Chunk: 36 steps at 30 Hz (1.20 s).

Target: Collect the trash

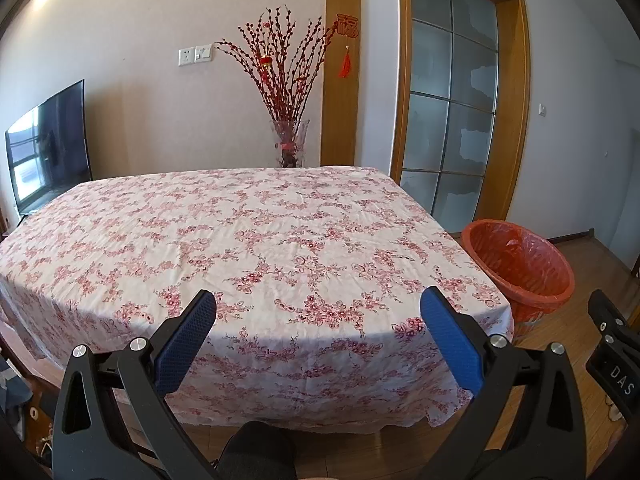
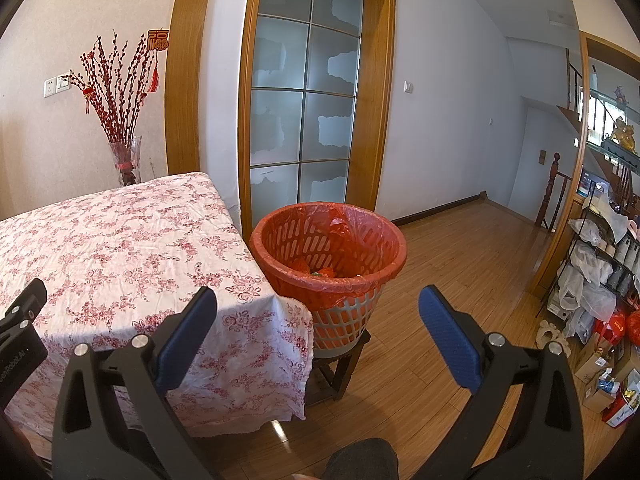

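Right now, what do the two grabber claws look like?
Both the left gripper and the right gripper have black plastic arms with silver round bolts and blue, bumpy-textured finger pads. White letters, "DAS", mark the right gripper's body in the left view.

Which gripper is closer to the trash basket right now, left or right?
Right. The right gripper is open just short of the trash basket, facing it. The left gripper, also open, faces the table, with the basket off to its right.

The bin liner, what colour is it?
Translucent red-orange, over a pale slotted bin; clearest in the right wrist view.
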Each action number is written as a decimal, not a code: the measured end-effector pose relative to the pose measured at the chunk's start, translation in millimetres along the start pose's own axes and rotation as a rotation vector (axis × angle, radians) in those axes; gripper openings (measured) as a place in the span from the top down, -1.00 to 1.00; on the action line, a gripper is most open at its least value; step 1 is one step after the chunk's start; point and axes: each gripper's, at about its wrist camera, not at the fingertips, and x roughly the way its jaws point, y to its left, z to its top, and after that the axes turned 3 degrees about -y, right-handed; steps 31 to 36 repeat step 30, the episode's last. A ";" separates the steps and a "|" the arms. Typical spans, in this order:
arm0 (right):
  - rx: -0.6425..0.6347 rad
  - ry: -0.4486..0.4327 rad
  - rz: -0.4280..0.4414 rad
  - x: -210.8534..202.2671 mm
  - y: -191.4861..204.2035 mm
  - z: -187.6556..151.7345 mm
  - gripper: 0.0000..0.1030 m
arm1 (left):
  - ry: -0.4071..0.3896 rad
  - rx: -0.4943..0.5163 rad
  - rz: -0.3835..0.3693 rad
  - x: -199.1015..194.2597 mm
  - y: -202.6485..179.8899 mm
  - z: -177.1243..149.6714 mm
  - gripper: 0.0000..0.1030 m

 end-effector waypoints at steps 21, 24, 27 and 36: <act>-0.001 0.007 0.005 1.8 3.6 -4.2 -0.92 | 0.013 0.007 0.007 5.0 0.1 0.5 -0.95; -0.001 0.009 0.007 2.3 3.5 -6.0 -0.92 | 0.016 0.008 0.006 4.9 -0.2 0.4 -0.95; 0.000 0.009 0.007 1.9 4.0 -6.4 -0.92 | 0.018 0.009 0.004 5.0 -0.6 0.8 -0.95; -0.001 0.009 0.007 2.3 3.3 -5.7 -0.92 | 0.021 0.010 0.004 5.0 -0.2 0.8 -0.95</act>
